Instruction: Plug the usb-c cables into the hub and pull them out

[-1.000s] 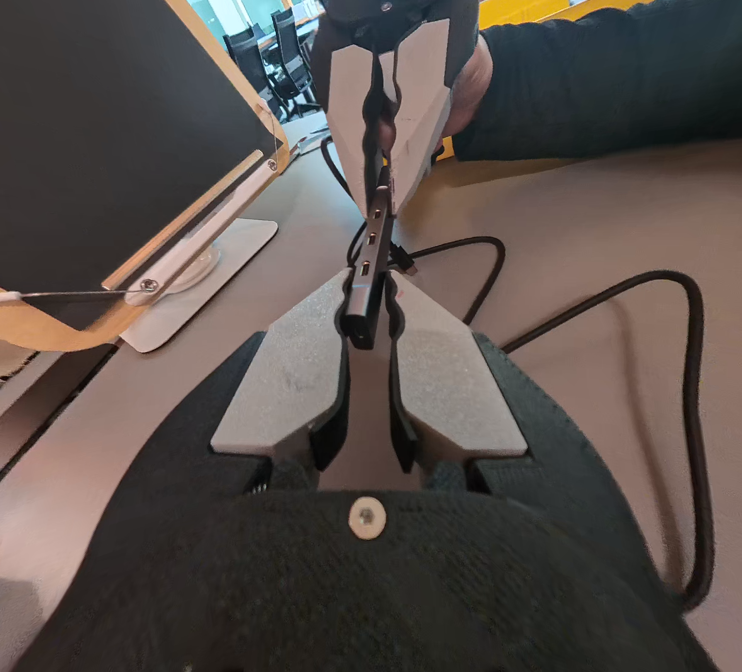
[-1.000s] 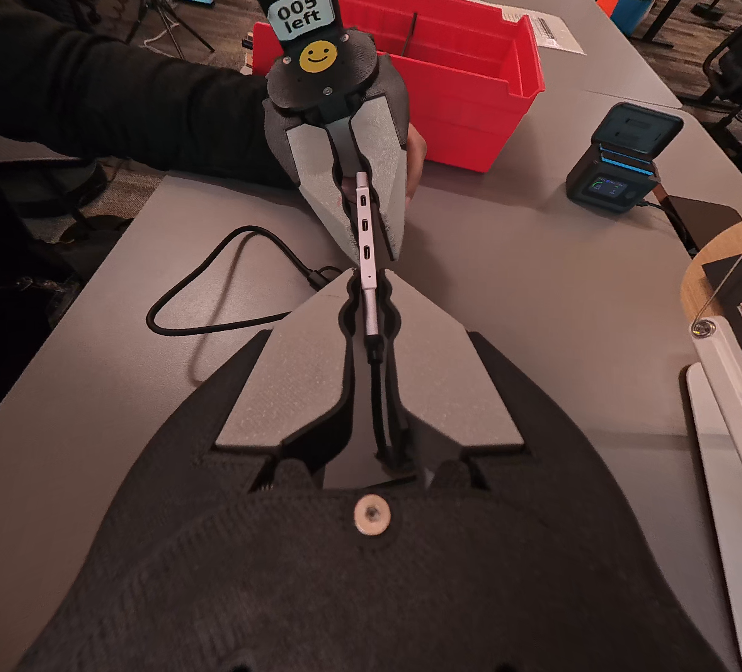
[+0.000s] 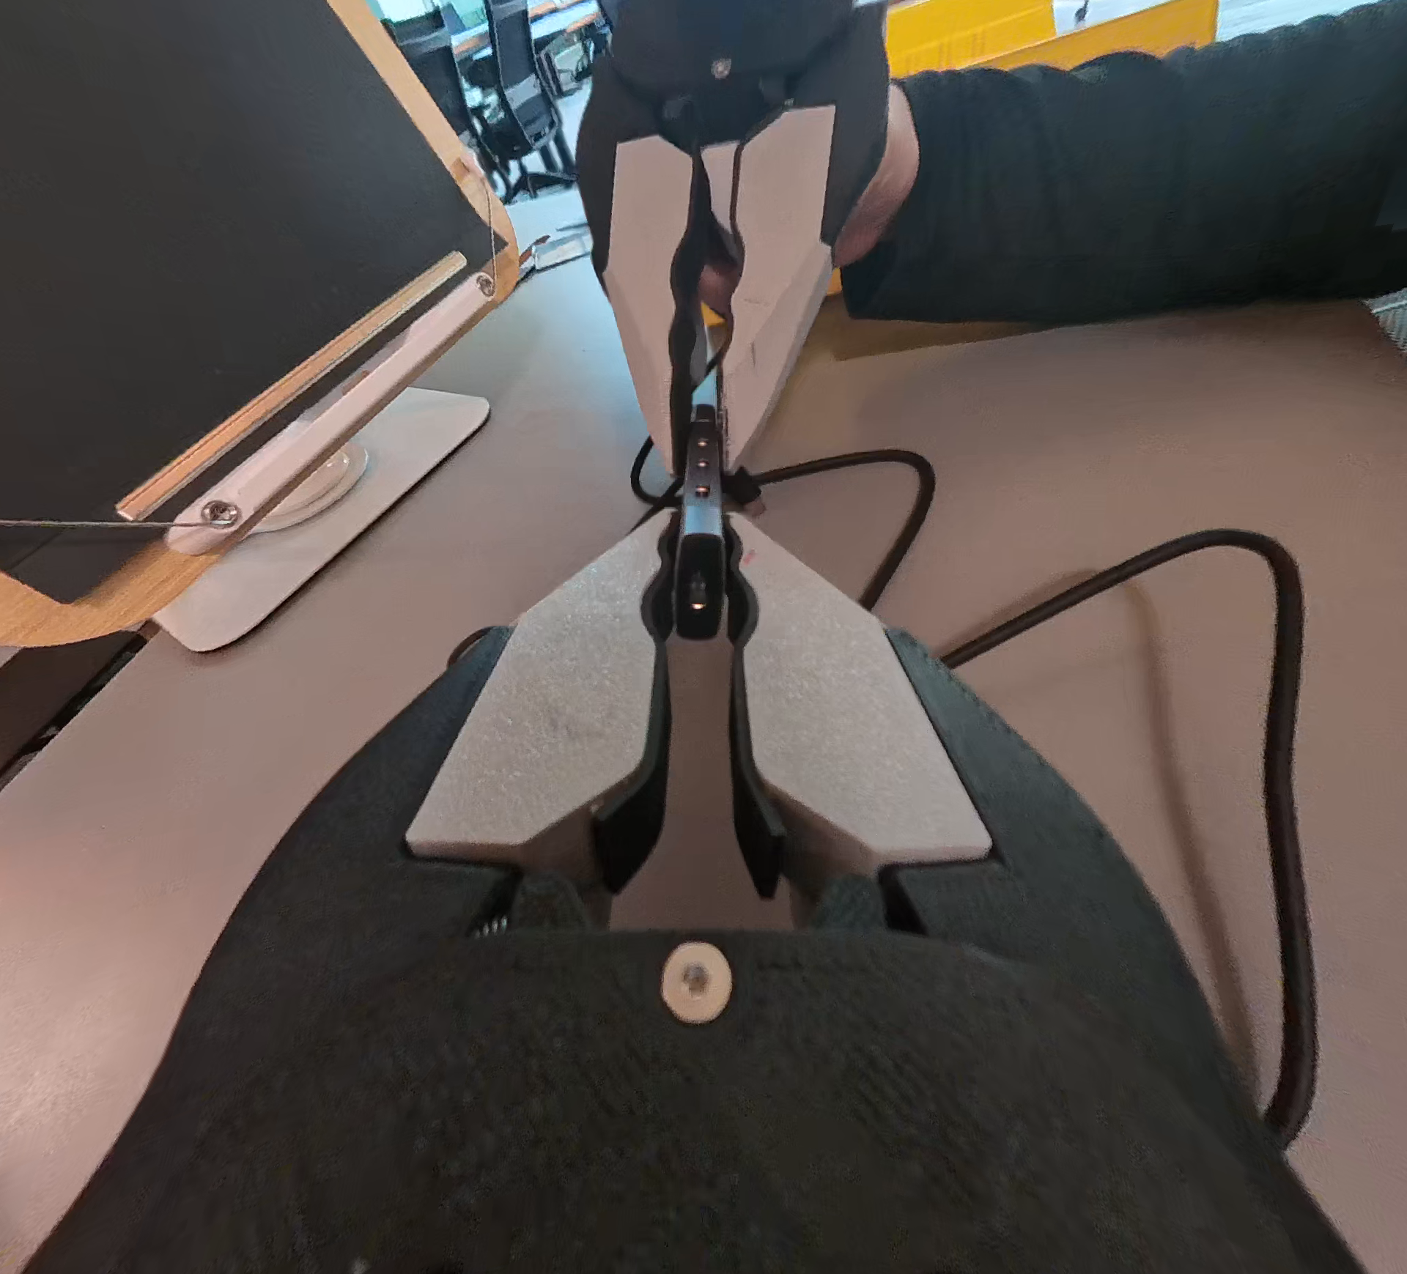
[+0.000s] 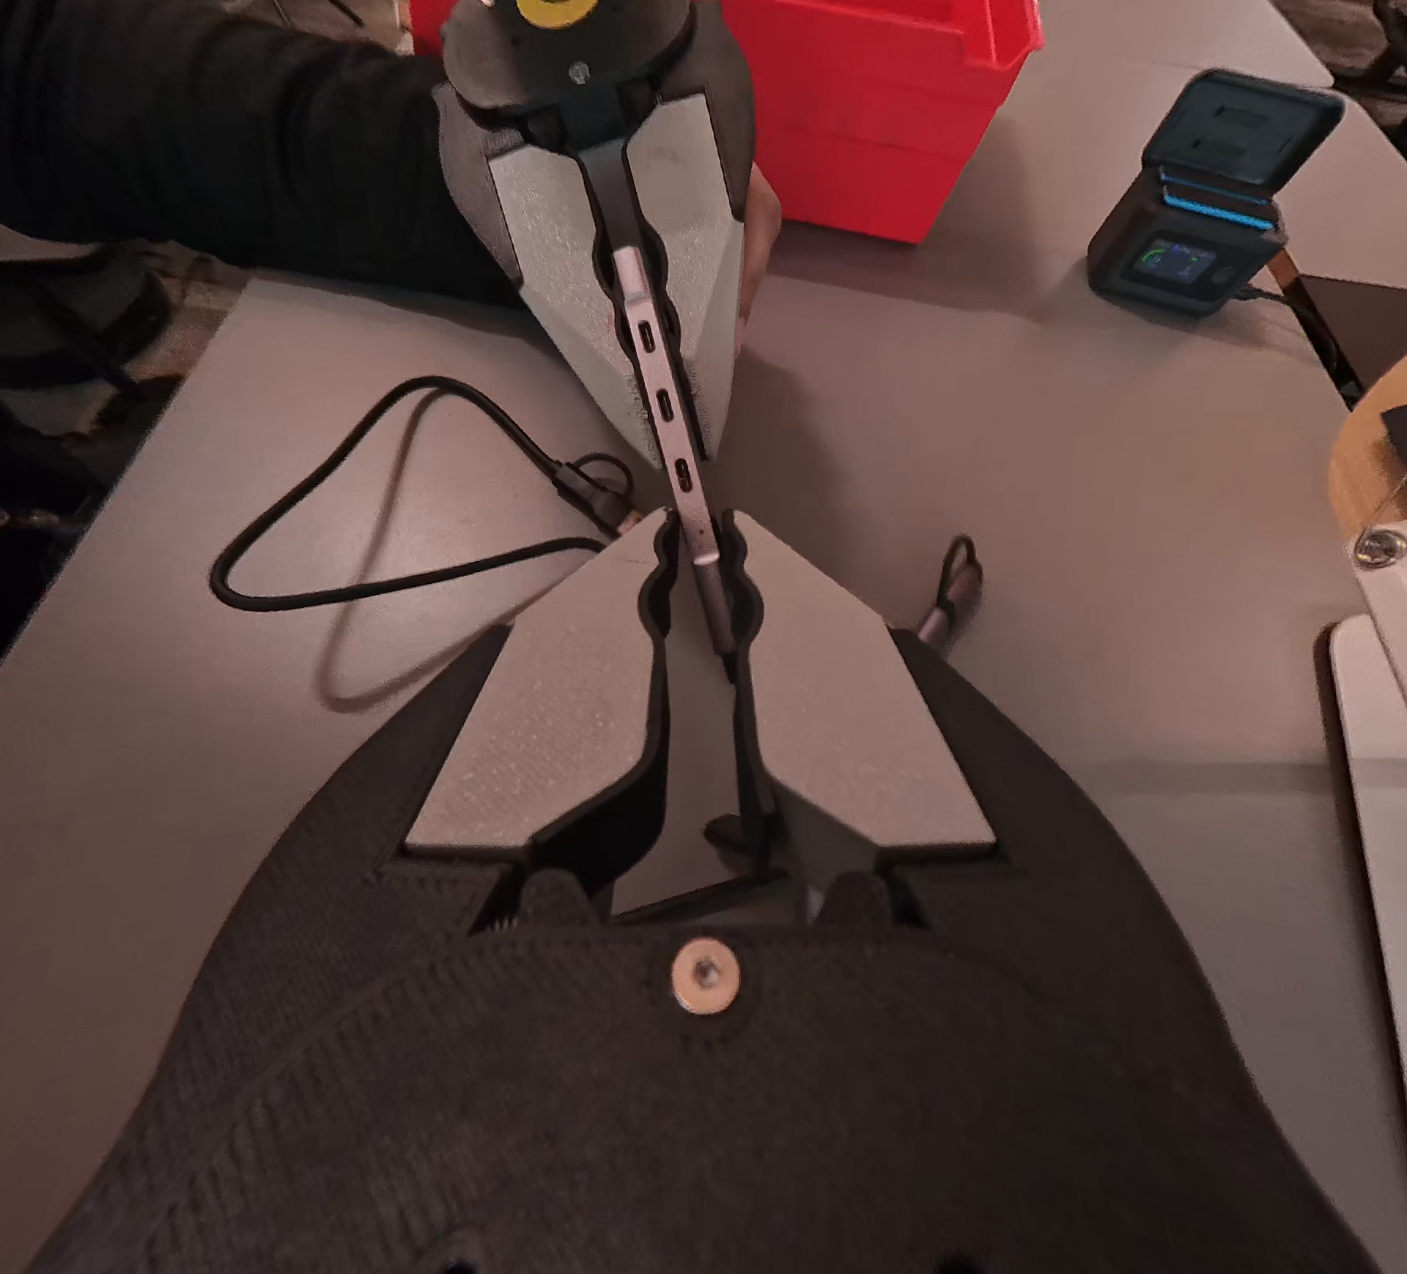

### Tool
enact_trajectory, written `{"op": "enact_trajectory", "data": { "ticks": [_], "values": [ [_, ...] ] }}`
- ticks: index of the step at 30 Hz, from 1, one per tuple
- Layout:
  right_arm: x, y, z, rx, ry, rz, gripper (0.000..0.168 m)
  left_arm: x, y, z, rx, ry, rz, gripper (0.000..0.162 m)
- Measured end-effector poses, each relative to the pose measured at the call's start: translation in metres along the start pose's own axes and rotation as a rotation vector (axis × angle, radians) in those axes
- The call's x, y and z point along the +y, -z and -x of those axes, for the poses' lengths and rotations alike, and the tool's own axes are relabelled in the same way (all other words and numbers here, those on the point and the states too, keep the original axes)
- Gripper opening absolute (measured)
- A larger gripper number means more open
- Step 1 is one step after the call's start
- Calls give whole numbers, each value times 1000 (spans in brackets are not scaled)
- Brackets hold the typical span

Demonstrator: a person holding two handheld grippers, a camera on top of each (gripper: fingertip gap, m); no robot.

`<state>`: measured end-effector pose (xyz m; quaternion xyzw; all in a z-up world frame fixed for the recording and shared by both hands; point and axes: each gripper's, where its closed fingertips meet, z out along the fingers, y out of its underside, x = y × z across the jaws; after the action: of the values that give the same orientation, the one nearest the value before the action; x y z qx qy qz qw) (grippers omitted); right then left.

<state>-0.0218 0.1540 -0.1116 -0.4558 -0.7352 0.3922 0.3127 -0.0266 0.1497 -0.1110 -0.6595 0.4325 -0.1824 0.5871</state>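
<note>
A slim grey USB-C hub with three ports in a row is held in the air between both grippers. My left gripper is shut on one end of the hub. My right gripper is shut on the other end, where its black lead comes out; there the hub leans toward the right finger. Each gripper shows in the other's view, the left and the right. Black USB-C cables lie loose on the table, their plugs below the hub. No cable is in a port.
A red bin stands behind the left gripper. A small black device with a lit screen sits at the right. A monitor on a white stand stands at the left. A thick cable loop lies on the table at the right. My left and right fingertips are right by each other.
Both grippers keep their hold. The hub now sits tilted in the right wrist view. In each view the opposite gripper looks closer and higher.
</note>
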Motion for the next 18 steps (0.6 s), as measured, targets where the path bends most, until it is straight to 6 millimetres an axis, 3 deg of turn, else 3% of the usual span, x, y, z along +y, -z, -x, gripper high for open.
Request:
{"op": "enact_trajectory", "data": {
  "ticks": [4, 11, 18],
  "values": [
    [12, -8, -3, 33, 22, 72, 8, 13, -6, 0, -36, -62, 71, 7],
    [10, -11, -5, 57, 35, 84, 8, 12, -8, 3, -69, -132, 101, 7],
    [-14, 17, -25, 151, -46, -36, 7, 19, 14, 44, -279, -231, 165, 7]
  ]
}}
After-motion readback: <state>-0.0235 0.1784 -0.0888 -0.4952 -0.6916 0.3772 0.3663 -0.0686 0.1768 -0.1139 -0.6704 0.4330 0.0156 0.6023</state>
